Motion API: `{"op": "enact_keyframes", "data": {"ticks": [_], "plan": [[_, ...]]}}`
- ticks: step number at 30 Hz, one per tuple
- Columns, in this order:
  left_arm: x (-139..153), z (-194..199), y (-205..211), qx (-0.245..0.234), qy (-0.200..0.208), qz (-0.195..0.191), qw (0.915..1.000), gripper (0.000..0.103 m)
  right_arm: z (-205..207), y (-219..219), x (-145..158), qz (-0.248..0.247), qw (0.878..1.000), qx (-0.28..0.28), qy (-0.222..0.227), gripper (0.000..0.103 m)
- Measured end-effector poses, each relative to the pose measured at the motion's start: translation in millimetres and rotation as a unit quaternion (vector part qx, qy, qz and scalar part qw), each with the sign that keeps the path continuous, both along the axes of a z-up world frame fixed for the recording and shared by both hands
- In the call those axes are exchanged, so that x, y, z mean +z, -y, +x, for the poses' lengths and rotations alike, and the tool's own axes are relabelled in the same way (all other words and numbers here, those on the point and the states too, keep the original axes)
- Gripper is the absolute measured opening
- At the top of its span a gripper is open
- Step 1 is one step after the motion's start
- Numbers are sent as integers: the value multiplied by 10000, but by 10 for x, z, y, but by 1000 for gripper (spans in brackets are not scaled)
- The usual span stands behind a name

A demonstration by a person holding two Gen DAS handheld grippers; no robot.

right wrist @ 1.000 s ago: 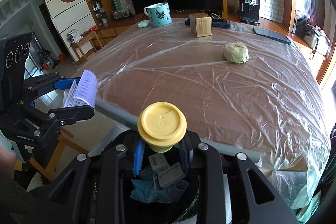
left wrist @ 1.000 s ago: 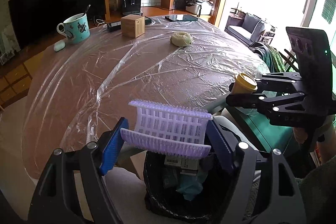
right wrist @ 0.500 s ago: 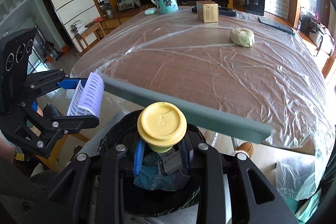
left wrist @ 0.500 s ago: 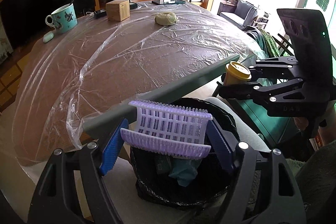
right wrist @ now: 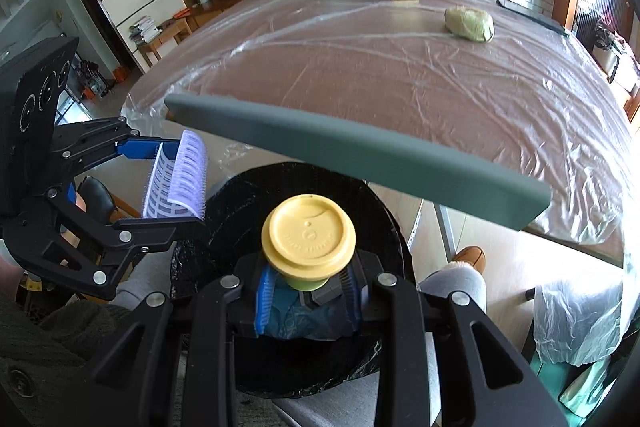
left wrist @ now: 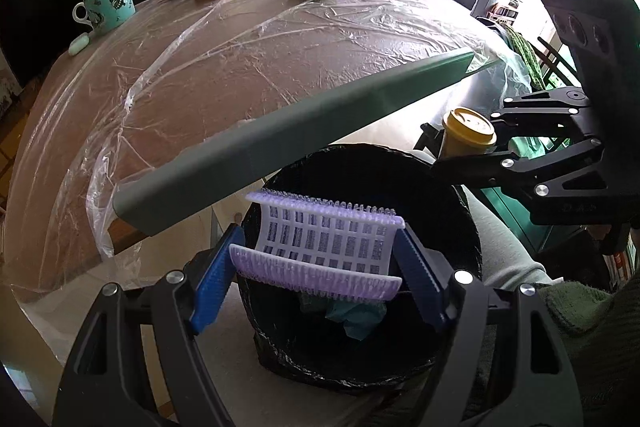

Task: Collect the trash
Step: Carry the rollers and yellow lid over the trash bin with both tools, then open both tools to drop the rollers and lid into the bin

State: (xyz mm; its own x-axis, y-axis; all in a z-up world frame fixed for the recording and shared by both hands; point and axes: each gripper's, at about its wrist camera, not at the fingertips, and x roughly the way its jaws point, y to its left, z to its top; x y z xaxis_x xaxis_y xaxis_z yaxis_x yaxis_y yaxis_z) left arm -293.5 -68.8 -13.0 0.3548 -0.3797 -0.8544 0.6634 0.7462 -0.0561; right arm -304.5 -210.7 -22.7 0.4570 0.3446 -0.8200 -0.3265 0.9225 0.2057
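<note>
Over the black-lined bin [left wrist: 360,227], on the left, my left tongs [left wrist: 318,263] clench a lilac plastic mesh piece [left wrist: 324,247], curved and edged with fine bristles, its ends pressed between the blue pads. Beneath it crumpled teal scraps [left wrist: 356,315] lie in the bin. To the right, my right tongs [right wrist: 306,293] grasp a small cup [right wrist: 308,239] with a pale yellow lid, upright above the bin, below the bench [right wrist: 400,75] edge.

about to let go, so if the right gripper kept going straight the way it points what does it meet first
Most likely the trash in the black-lined bin: the right gripper, shut on the yellow-lidded paper cup, points down into its mouth. How far below is unclear.
</note>
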Motion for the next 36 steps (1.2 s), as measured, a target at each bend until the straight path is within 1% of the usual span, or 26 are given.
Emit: {"op": "enact_keyframes", "data": {"ticks": [21, 24, 26, 27, 28, 30, 33, 36], "plan": [[-401, 106, 104, -39, -164, 483, 9987, 77, 49, -29, -379, -231, 9990, -61, -372, 29], [-429, 115, 114, -51, -169, 488, 9987, 78, 45, -29, -425, -277, 9988, -54, -400, 29], [-463, 108, 131, -106, -245, 450, 9986, 79, 47, -23, -464, -306, 9986, -71, -430, 29], [-479, 107, 141, -107, -253, 485, 9984, 82, 52, -26, -475, -321, 9985, -95, -438, 33], [-487, 103, 149, -107, -224, 526, 9983, 86, 51, -17, -487, -321, 9984, -126, -443, 44], [-489, 116, 155, -103, -204, 553, 9982, 88, 48, 5, -478, -245, 9986, -218, -403, 57], [-487, 138, 128, -45, -333, 450, 9984, 88, 35, 53, -431, -214, 9988, -281, -340, 59], [-391, 152, 68, -22, -375, 228, 9990, 89, 4, 115, -298, -240, 9990, -334, -150, 60]]}}
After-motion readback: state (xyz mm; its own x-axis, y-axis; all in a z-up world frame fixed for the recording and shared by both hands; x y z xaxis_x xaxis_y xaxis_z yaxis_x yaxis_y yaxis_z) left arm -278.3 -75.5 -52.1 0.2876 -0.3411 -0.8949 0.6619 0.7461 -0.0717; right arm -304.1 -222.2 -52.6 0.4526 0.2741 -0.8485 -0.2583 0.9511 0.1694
